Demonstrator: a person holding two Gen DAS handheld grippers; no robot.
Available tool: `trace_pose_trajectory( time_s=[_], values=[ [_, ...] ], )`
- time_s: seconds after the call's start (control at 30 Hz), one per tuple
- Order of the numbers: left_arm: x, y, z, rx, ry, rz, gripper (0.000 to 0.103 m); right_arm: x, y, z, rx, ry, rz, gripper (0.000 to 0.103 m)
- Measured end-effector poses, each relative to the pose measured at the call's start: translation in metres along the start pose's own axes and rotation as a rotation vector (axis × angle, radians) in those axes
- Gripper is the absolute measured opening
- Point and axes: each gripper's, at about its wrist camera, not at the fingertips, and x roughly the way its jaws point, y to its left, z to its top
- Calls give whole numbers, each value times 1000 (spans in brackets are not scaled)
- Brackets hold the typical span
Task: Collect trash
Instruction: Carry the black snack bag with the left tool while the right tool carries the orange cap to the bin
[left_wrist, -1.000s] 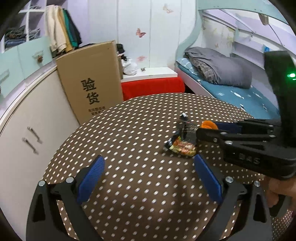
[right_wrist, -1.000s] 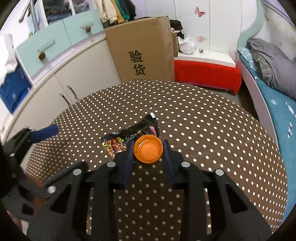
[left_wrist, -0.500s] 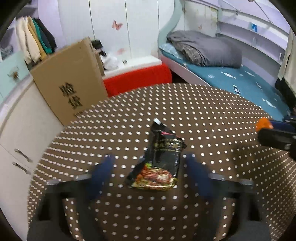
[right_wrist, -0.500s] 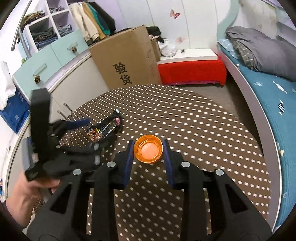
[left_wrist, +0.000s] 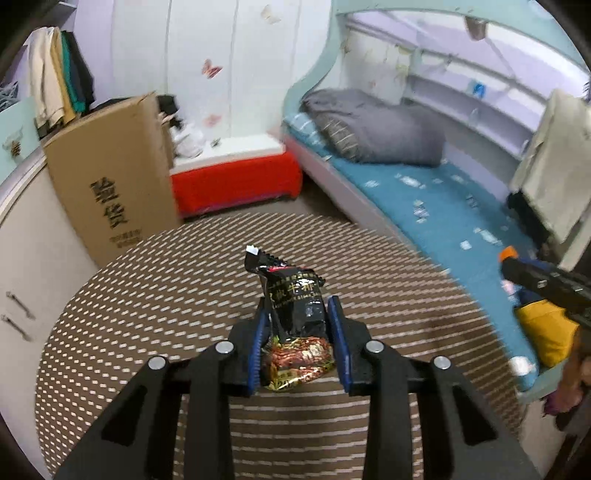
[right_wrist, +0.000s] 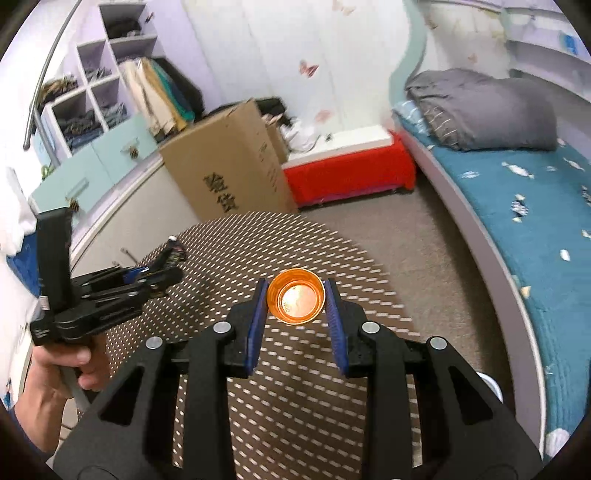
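Round tabletop (left_wrist: 155, 295), brown cloth with white dots. Nothing visibly lies on it; motion blur smears the pattern.

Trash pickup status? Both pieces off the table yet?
Done: nothing visibly binned; no bin in view. In hand: left tongs closing on the black snack wrapper, which sits between the pads, above the dotted table; right tongs hold the orange cup. Left: carry both to a bin.
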Motion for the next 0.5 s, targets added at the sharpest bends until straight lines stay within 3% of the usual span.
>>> trace_pose_trajectory(
  time_s=[0.23, 0.5],
  values=[
    [-31, -94, 19, 66, -84, -114, 31, -79, -54, -3, 60, -117, -58, 31],
    [-31, -199, 20, 150, -83, -217, 31, -145, -140, -23, 187, -191, -173, 31]
  ],
)
